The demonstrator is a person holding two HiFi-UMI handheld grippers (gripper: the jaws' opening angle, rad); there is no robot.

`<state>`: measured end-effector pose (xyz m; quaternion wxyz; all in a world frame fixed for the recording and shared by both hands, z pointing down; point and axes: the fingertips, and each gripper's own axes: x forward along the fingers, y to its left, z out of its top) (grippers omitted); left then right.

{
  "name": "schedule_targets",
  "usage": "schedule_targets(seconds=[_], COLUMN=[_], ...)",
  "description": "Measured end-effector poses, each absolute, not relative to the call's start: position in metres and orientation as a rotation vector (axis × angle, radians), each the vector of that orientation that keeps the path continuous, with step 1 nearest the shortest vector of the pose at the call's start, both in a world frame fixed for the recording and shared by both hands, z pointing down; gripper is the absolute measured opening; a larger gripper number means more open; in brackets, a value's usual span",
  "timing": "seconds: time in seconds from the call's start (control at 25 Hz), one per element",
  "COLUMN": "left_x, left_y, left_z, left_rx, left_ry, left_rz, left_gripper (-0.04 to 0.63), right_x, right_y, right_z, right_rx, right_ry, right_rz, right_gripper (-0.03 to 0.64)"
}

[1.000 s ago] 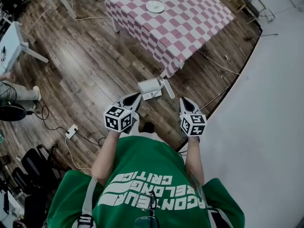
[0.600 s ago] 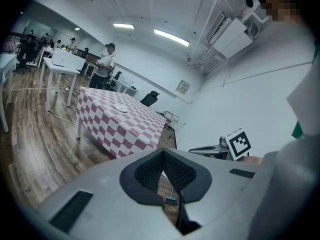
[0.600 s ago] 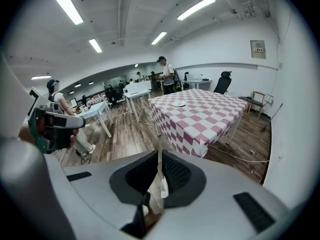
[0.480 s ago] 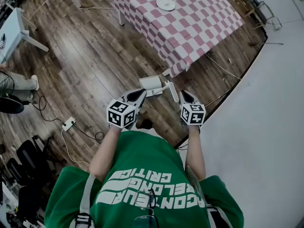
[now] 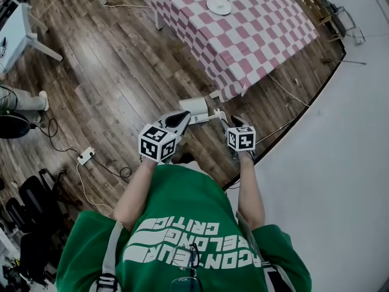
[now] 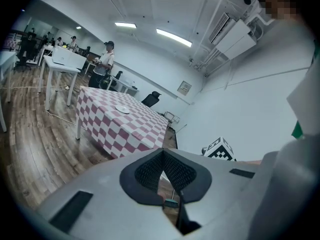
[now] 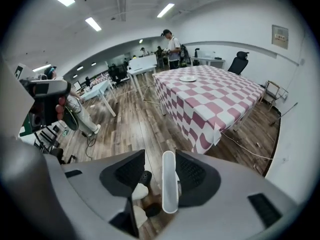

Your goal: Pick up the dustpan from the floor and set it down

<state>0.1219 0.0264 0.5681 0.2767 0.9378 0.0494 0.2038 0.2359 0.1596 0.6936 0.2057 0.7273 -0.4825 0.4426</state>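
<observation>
The white dustpan [image 5: 194,109] sits low over the wooden floor just ahead of me, its long handle [image 5: 219,117] reaching toward my right gripper [image 5: 230,122]. In the right gripper view the handle [image 7: 169,181] stands between the jaws of the right gripper [image 7: 157,170]. Those jaws are opening: the handle lies by the right pad and a gap shows on the left. My left gripper [image 5: 182,118] hovers beside the pan's body. In the left gripper view the left gripper [image 6: 162,168] has its pads meeting at the tips, with nothing held.
A table with a pink checked cloth [image 5: 243,29] and a white plate [image 5: 219,5] stands just beyond the dustpan. A power strip [image 5: 86,156] and cables lie on the floor at the left. A white wall [image 5: 340,163] runs along the right. A person [image 7: 172,46] stands far behind the table.
My right gripper has moved forward and down with the dustpan handle. My left gripper has shifted a little forward alongside the pan.
</observation>
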Motion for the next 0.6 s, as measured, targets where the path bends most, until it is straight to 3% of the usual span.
schedule_targets(seconds=[0.28, 0.6], left_x=[0.132, 0.138], left_y=[0.016, -0.003], left_z=[0.572, 0.577], left_rx=[2.519, 2.520], left_ry=[0.138, 0.144], left_rz=[0.561, 0.568], left_gripper=[-0.005, -0.005], right_x=[0.241, 0.250], right_y=[0.145, 0.138], right_z=[0.738, 0.788], right_rx=[1.862, 1.709], right_ry=[-1.262, -1.183], right_rz=[1.326, 1.434], right_gripper=[0.213, 0.215])
